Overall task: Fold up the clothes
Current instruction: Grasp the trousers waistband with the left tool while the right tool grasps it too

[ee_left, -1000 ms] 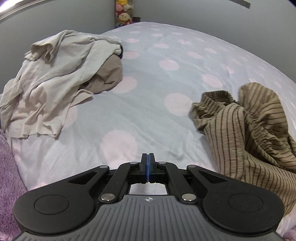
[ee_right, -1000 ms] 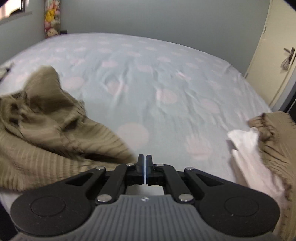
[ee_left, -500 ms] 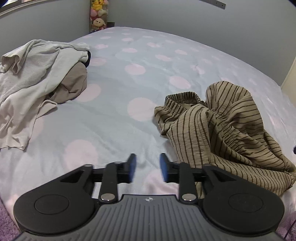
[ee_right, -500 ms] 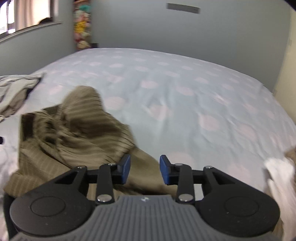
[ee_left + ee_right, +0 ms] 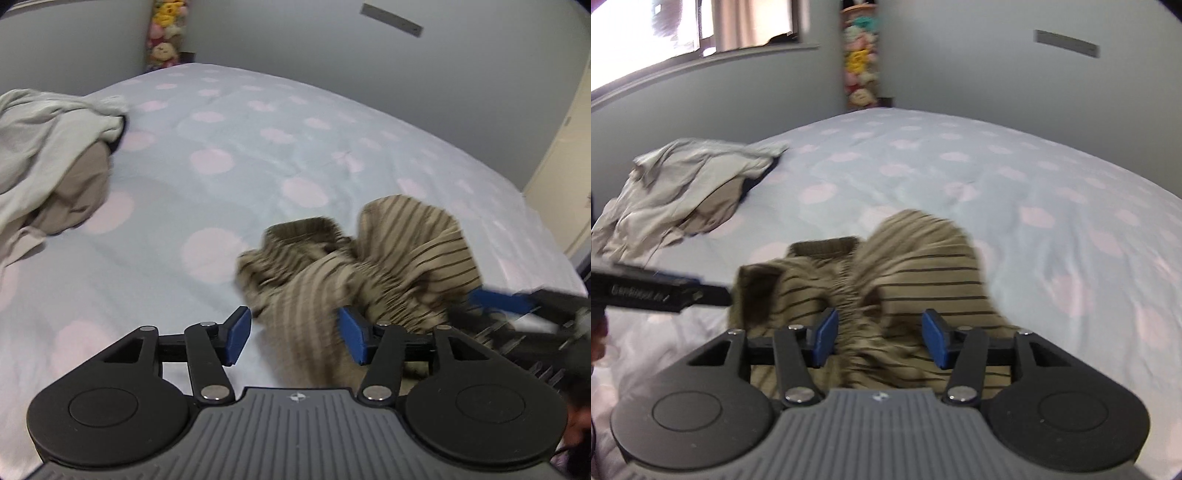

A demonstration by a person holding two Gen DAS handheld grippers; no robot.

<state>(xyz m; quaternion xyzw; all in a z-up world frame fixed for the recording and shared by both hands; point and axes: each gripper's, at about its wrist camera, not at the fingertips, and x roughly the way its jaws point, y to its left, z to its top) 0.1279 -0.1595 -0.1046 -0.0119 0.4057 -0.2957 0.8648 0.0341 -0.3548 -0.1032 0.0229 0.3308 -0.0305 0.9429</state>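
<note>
A crumpled brown garment with dark stripes (image 5: 373,266) lies on the bed near its front edge. My left gripper (image 5: 295,334) hovers at its left side with its jaws opening. Striped cloth lies below the gap and by the right pad, and neither pad presses on it. My right gripper (image 5: 881,336) hangs over the same garment (image 5: 905,266) with its jaws opening; gathered cloth shows between the blue pads, not pinched. Each gripper shows in the other's view: the right gripper (image 5: 495,304) at the garment's right, the left gripper (image 5: 665,291) at its left.
The bed (image 5: 258,147) has a pale blue cover with pink dots. A heap of pale grey and beige clothes (image 5: 48,155) lies at the back left. Stuffed toys (image 5: 166,33) hang in the far corner. A door (image 5: 565,166) stands to the right and a window (image 5: 665,29) to the left.
Both grippers went from shut to open. Both swung toward the striped garment, which now sits in the middle of each view. The right view turned left and lost the clothes at its right edge.
</note>
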